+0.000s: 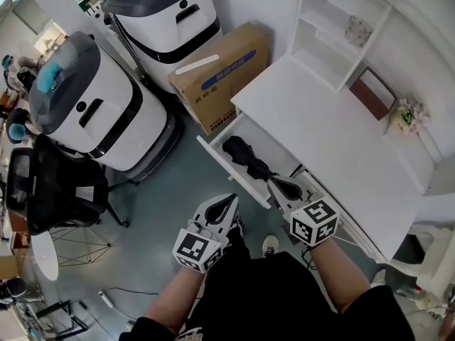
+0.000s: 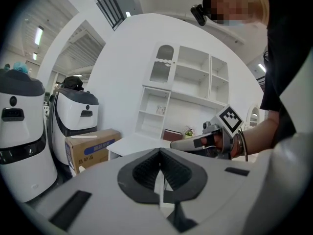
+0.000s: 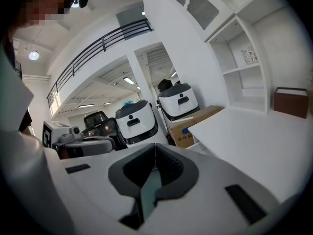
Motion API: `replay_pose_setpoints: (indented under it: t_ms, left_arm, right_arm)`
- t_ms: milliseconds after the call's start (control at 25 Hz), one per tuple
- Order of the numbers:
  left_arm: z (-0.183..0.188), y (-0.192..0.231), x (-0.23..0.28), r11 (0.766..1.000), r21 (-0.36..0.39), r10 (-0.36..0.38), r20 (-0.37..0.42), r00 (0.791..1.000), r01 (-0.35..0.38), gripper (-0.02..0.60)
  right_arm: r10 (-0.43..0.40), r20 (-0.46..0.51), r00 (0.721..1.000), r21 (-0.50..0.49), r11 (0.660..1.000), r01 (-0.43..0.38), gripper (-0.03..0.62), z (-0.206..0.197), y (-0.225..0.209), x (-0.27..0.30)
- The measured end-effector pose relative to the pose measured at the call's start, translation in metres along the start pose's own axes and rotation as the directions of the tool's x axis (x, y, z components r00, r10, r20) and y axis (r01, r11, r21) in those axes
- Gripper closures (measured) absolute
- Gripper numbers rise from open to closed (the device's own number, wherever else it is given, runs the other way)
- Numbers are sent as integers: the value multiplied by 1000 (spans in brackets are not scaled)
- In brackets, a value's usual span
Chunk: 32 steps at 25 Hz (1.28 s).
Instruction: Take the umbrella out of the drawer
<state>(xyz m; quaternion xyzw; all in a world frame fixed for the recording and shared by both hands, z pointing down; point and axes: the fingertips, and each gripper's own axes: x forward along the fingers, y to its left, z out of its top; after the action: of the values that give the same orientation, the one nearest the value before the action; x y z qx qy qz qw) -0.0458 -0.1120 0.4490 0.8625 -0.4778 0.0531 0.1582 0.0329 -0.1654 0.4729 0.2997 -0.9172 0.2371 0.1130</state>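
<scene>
While the drawer (image 1: 231,175) stood pulled out from under the white desk (image 1: 334,148), the umbrella (image 1: 245,158) lay inside it, black, folded and slanted along the drawer's length. The right gripper (image 1: 272,183) hung over the drawer's near part with its tips just beside the umbrella's nearer end; whether they touched it could not be told. In the right gripper view its jaws were pressed together with nothing between them. The left gripper (image 1: 232,198) was off to the left of the drawer front, over the grey floor (image 1: 156,212) and apart from the umbrella. The left gripper view showed its jaws likewise closed on each other and empty. Both grippers pointed away from the person, roughly side by side. Beyond the drawer a cardboard box (image 1: 224,73) with a blue label sat on the floor against the desk's end, and two white machines (image 1: 96,112) with dark tops stood to its left. A black office chair (image 1: 50,190) was at the far left. A white shelf unit (image 1: 341,27) rose from the back of the desk
</scene>
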Motion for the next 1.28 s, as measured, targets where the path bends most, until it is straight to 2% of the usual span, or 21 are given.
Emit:
replay_pose_setpoints:
  t_ms: [640, 880, 920, 1000, 1280]
  left_arm:
    - [-36, 58, 44, 990, -8, -138, -107, 985, 138, 578]
    - [-54, 73, 58, 985, -40, -170, -144, 975, 166, 578]
    - [-56, 75, 60, 984, -45, -176, -146, 973, 172, 578]
    - [-59, 79, 64, 983, -50, -184, -153, 971, 178, 578]
    - [-65, 96, 79, 980, -45, -199, -175, 964, 194, 578]
  right_arm:
    - [-99, -120, 988, 48, 993, 106, 591, -44, -57, 85]
    - [-97, -187, 978, 40, 994, 106, 586, -70, -79, 113]
    - [-100, -201, 974, 39, 993, 110, 578, -75, -83, 117]
    - [-107, -227, 968, 34, 992, 118, 511, -87, -92, 126]
    - [-100, -343, 934, 0, 994, 106, 479, -134, -117, 160]
